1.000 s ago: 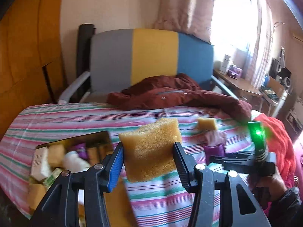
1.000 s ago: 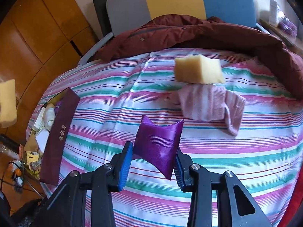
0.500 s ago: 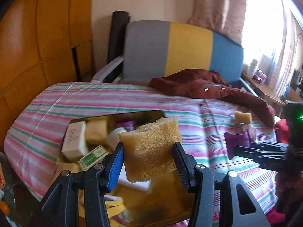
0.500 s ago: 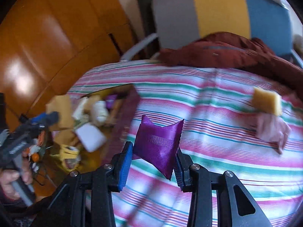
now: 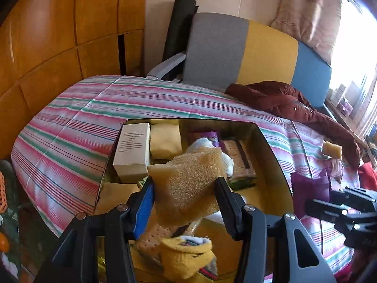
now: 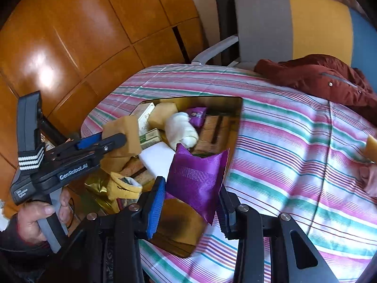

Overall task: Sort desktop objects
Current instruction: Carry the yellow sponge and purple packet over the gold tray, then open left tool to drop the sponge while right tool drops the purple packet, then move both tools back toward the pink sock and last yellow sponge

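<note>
Left tongs (image 5: 185, 198) clench tan foam sponge (image 5: 188, 184), right tongs (image 6: 190, 205) clench purple satin pouch (image 6: 196, 176), both over part-filled gold box (image 6: 235, 108); 2nd sponge (image 5: 332, 149) & pink cloth (image 5: 334, 166) left on striped tabletop (image 6: 294, 155).

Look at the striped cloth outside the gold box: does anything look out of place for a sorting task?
Yes. A yellow sponge and a crumpled pink cloth lie loose near the maroon jacket, away from the gold box holding the other items.

The sponge (image 5: 190, 184) hides part of the box (image 5: 271, 155) behind it. Print on the white carton (image 5: 133, 146) inside is too small to read. Beyond the box, the picture's edge cuts off another sponge (image 6: 372, 148).
</note>
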Available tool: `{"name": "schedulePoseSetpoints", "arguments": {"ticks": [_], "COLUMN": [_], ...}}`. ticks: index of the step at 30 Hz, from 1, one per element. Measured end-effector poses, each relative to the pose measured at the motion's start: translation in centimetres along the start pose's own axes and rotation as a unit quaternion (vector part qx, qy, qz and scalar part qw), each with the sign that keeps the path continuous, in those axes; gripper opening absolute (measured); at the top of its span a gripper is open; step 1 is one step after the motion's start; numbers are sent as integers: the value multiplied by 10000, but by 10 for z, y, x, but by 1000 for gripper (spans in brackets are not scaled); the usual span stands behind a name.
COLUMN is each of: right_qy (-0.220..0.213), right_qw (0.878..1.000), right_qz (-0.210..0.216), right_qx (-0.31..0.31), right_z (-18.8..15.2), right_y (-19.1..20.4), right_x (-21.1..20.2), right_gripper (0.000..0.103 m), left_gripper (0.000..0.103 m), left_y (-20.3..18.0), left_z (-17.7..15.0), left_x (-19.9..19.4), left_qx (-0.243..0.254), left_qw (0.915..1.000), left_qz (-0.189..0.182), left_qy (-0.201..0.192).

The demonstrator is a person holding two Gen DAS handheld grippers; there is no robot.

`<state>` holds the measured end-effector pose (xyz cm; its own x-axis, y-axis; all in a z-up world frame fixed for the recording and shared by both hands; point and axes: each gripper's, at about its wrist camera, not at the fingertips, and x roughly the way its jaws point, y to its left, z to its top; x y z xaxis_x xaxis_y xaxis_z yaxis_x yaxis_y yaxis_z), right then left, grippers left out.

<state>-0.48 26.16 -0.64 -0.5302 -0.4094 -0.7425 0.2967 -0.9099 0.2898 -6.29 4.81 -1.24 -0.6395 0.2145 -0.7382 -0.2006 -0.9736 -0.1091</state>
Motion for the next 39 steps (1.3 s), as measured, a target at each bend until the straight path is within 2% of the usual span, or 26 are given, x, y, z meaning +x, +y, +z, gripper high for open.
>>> {"name": "schedulePoseSetpoints", "arguments": {"ticks": [3,6,7,12,15,18,22,25,30,33,39], "right_qy": [84,189,209,254,266,257,220,193,141,102,-14], "right_qw": [9999,9997,9996,9995,9995,9994,9992,9991,9990,9988,9984], "right_qz": [3,99,176,175,103,63,36,-6,-117,-249,-486], "right_qx": [-70,-93,-38,99,140,226,337,381,417,407,302], "right_z": [2,1,0,-4,-8,-12,-15,-18,-22,-23,-24], "right_y": [8,15,15,12,12,9,7,6,4,4,6], "right_x": [7,14,15,20,18,17,15,12,9,8,1], "right_gripper": [42,47,53,54,59,63,66,68,71,73,78], "left_gripper": [53,58,60,60,61,69,83,84,84,84,83], "left_y": [5,5,5,7,7,-3,-9,-7,-2,-7,-17], "left_z": [3,4,5,3,1,0,-1,2,5,2,-3], "left_x": [3,3,2,3,7,10,4,-6,-15,-18,-24], "left_qx": [-79,-55,-39,-183,-149,166,180,136,86,177,344], "left_qw": [9999,9996,9996,9992,9994,9992,9990,9990,9997,9997,9988], "left_qz": [-101,-265,-262,-330,-245,-269,-402,-403,-179,92,309], "left_qy": [32,48,20,152,209,236,74,-158,-171,-161,-170]}}
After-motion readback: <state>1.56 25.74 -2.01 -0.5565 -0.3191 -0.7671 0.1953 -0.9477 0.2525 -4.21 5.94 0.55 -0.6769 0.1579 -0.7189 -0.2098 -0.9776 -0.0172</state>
